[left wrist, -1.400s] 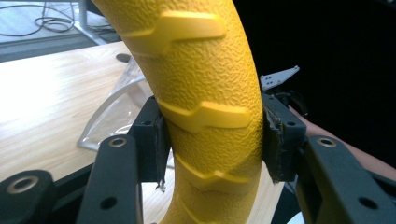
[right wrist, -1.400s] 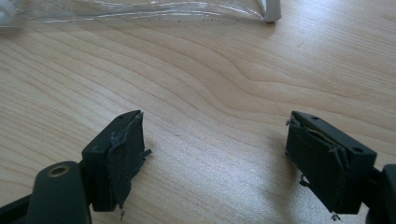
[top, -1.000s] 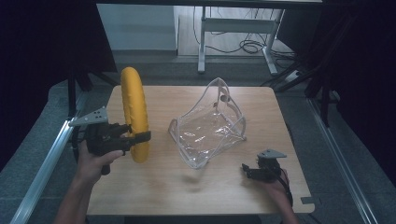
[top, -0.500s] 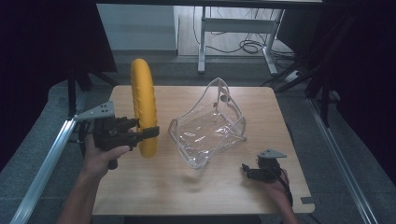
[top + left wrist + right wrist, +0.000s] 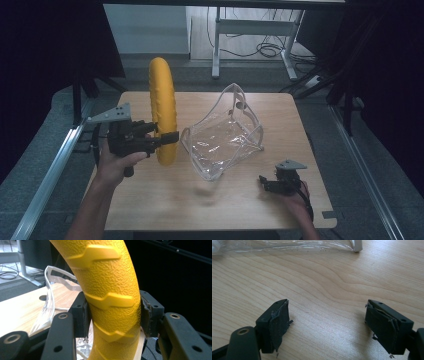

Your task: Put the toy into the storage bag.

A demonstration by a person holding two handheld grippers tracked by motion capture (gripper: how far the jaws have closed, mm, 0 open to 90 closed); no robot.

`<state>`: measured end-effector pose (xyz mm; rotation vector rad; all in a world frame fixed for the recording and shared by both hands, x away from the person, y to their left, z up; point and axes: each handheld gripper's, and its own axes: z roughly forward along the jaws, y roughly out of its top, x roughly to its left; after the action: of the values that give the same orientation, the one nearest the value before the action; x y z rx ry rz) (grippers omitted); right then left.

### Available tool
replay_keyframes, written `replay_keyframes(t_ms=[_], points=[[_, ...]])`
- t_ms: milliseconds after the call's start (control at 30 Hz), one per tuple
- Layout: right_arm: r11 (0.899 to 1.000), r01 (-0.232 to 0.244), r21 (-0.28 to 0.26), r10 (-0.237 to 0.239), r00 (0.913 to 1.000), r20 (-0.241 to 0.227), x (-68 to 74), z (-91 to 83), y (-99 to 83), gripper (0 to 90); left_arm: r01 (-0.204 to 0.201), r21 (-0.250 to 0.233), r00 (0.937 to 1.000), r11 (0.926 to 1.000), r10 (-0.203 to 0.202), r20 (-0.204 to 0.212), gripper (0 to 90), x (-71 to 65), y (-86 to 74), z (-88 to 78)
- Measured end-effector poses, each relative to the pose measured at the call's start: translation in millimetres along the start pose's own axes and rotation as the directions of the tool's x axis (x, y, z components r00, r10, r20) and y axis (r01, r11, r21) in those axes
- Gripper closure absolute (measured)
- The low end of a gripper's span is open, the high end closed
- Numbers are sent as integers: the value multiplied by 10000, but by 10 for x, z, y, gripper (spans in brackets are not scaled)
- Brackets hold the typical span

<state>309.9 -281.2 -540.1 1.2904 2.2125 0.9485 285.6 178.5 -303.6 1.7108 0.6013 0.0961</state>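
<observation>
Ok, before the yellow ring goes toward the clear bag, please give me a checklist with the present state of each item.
1. Left gripper clamps the yellow ring: ok, both jaws press its sides.
2. Ring upright, seen edge-on from above: ok.
3. Ring lifted off the wooden table: cannot tell.
4. Clear plastic bag mouth open: cannot tell, though the bag stands up with volume.
5. Right gripper free: ok, jaws wide apart, nothing between, low over the table.
6. Right gripper away from the bag: ok, bare wood lies between them.
</observation>
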Motion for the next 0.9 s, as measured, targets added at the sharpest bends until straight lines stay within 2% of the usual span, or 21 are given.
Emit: replay_keyframes(t_ms=[467,667,900], points=[[10000,-2,-3,2,10000,3,0,1,0,194,-453,-24,9985,9990,454,294,496,-138,211,223],[10000,-12,-16,12,10000,13,1,2,0,194,-794,-63,9950,9968,796,606,496,-275,312,313],[10000,-13,-21,13,10000,19,0,3,0,194,-904,-69,9910,9959,907,987,495,-371,358,401]])
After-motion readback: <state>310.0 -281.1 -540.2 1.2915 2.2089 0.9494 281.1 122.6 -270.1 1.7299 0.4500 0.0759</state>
